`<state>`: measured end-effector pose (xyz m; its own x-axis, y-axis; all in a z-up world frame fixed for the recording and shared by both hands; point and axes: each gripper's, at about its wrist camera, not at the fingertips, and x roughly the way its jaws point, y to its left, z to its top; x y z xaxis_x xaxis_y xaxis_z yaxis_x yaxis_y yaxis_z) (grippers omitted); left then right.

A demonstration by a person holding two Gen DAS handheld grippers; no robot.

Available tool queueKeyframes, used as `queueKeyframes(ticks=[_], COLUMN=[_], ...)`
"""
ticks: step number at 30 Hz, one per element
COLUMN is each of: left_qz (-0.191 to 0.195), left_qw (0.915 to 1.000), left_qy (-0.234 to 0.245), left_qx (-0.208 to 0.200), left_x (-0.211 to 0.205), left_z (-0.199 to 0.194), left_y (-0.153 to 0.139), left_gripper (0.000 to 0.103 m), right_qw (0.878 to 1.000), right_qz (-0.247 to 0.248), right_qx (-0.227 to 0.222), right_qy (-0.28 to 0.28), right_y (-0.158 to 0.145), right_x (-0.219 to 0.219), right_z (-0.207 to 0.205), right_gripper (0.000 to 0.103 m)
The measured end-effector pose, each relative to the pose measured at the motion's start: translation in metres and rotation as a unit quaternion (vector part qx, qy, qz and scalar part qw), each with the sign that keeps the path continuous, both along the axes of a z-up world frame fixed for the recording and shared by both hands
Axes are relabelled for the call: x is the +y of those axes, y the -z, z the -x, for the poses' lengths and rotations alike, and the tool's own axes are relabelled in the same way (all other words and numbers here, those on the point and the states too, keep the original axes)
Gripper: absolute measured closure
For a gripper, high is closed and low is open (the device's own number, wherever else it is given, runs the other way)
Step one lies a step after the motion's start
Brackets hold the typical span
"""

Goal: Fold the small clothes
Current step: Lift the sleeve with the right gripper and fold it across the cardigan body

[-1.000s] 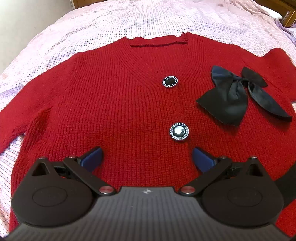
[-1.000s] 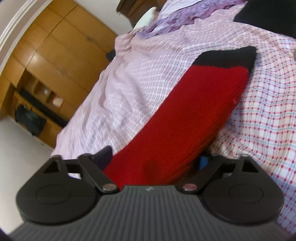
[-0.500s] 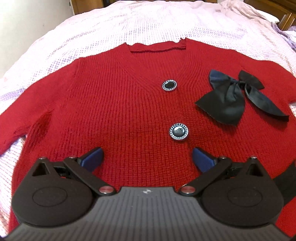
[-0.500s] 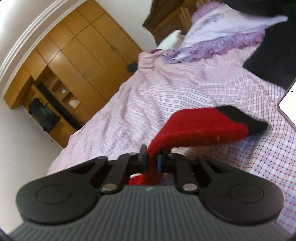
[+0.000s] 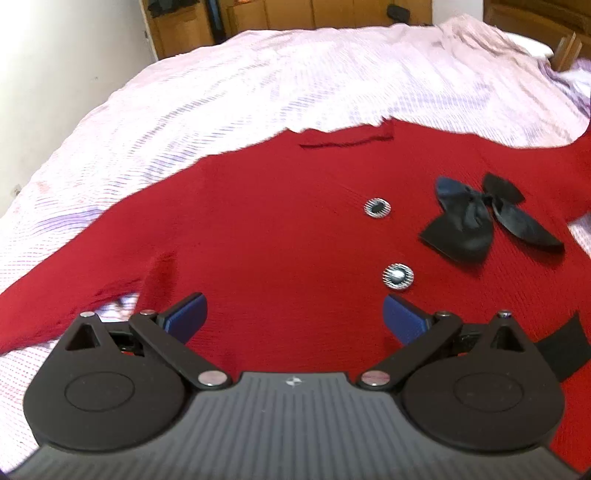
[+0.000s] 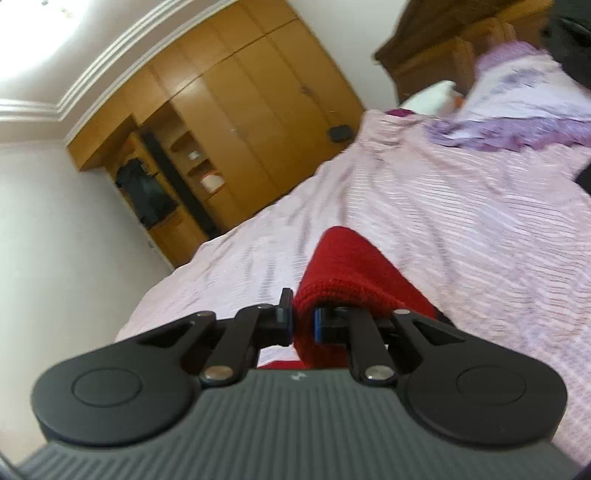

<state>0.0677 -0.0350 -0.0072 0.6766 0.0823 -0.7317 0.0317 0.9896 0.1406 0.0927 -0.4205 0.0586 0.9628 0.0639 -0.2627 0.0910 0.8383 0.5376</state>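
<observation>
Item: red cardigan (image 5: 277, 229), flat mid-bed (image 5: 258, 92) | my right tongs (image 6: 303, 325) clamped on its sleeve (image 6: 351, 273), raised | my left tongs (image 5: 293, 314) apart, empty, over hem | risk: thin pinch slips; pull drags body, bow (image 5: 480, 218) bunches.

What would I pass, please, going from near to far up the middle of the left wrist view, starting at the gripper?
Left gripper with jaws apart → red cardigan body → lower button → upper button → cardigan neckline → pink checked bedspread → wooden cupboards.
</observation>
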Motion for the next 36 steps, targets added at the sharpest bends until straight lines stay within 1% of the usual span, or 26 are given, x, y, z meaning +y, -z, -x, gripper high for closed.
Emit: queueKeyframes(ticks=[6, 8, 10, 13, 16, 19, 22, 24, 25, 26, 27, 29, 31, 36], left_qz=[0.006, 0.007, 0.012, 0.019, 0.021, 0.026, 0.023, 0.022, 0.023, 0.024, 0.026, 0.028, 0.033, 0.039], left_qw=[0.9993, 0.9988, 0.9982, 0.9976, 0.9972, 0.9969, 0.9969, 0.9971, 0.9972, 0.9972, 0.9972, 0.9974, 0.9975, 0.9979], left_qy=[-0.027, -0.037, -0.049, -0.059, -0.068, -0.072, -0.073, -0.071, -0.07, -0.07, -0.068, -0.065, -0.061, -0.05], left_qx=[-0.024, -0.03, -0.033, -0.032, -0.024, -0.02, -0.018, -0.014, -0.013, -0.012, -0.012, -0.013, -0.014, -0.016], left_x=[0.039, 0.053, 0.067, 0.084, 0.098, 0.106, 0.11, 0.109, 0.11, 0.109, 0.109, 0.106, 0.102, 0.088], left_z=[0.001, 0.002, 0.003, 0.007, 0.009, 0.011, 0.011, 0.009, 0.008, 0.008, 0.008, 0.008, 0.007, 0.009], left_y=[-0.018, -0.021, -0.022, -0.02, -0.013, -0.006, 0.0, 0.005, 0.007, 0.008, 0.009, 0.01, 0.011, 0.006], left_gripper=[0.0, 0.0, 0.0, 0.0, 0.0, 0.0, 0.0, 0.0, 0.0, 0.0, 0.0, 0.0, 0.0, 0.0], right_qw=[0.997, 0.995, 0.992, 0.989, 0.984, 0.976, 0.968, 0.961, 0.959, 0.959, 0.96, 0.963, 0.965, 0.964], right_qz=[0.063, 0.082, 0.094, 0.106, 0.123, 0.137, 0.138, 0.138, 0.134, 0.132, 0.129, 0.116, 0.101, 0.088], right_qx=[-0.017, -0.015, -0.009, 0.004, 0.029, 0.057, 0.089, 0.116, 0.128, 0.129, 0.124, 0.123, 0.129, 0.148], right_qy=[-0.046, -0.063, -0.081, -0.104, -0.128, -0.159, -0.192, -0.208, -0.214, -0.214, -0.214, -0.209, -0.206, -0.201], right_y=[-0.024, -0.025, -0.019, -0.002, 0.024, 0.055, 0.081, 0.095, 0.1, 0.103, 0.105, 0.101, 0.099, 0.085], right_x=[0.067, 0.09, 0.115, 0.15, 0.183, 0.212, 0.232, 0.241, 0.242, 0.244, 0.246, 0.242, 0.242, 0.233], right_z=[-0.018, -0.028, -0.039, -0.052, -0.066, -0.076, -0.077, -0.074, -0.073, -0.068, -0.059, -0.052, -0.045, -0.012], right_gripper=[0.09, 0.09, 0.09, 0.09, 0.09, 0.09, 0.087, 0.08, 0.073, 0.067, 0.064, 0.049, 0.045, 0.044])
